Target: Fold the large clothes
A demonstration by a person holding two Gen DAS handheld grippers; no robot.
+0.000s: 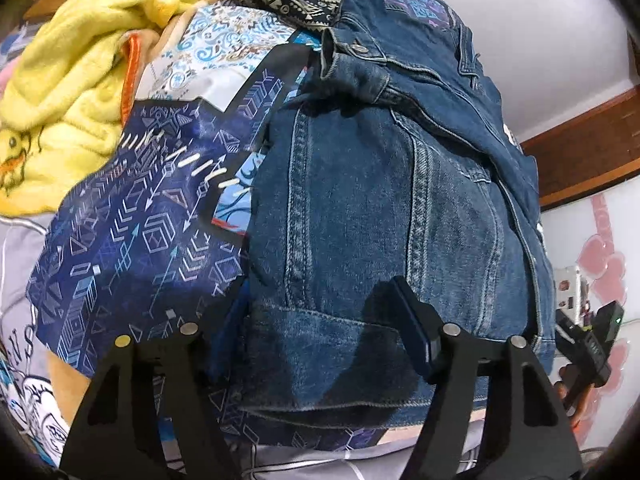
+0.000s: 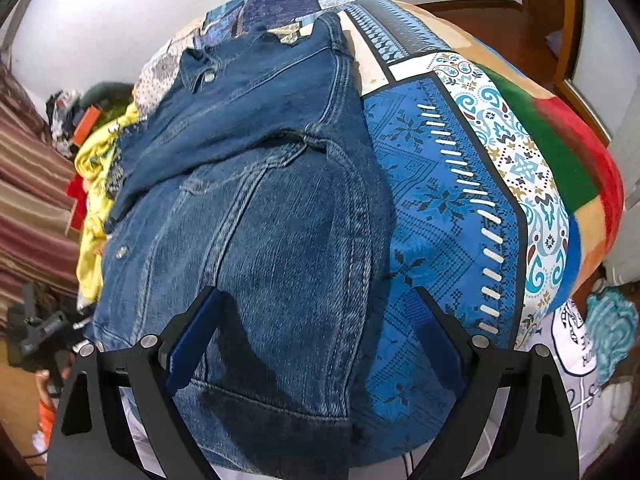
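One patchwork quilt (image 2: 436,216) covers bed. One denim jacket (image 2: 256,208) lies on it, hem toward both tools, one sleeve folded across top. One yellow blanket (image 1: 76,80) heaped beside. Two grippers: left (image 1: 320,340) spread wide, hem between fingers; right (image 2: 316,340) spread wide over jacket's hem corner, nothing clamped.

The left tool (image 1: 320,332) is spread wide, with only its right finger's blue pad (image 1: 416,332) clearly showing. The right tool (image 2: 316,340) is spread wide too, both blue pads (image 2: 192,340) showing. The right wrist view catches the left tool at its left edge, gripped by a hand (image 2: 48,384).
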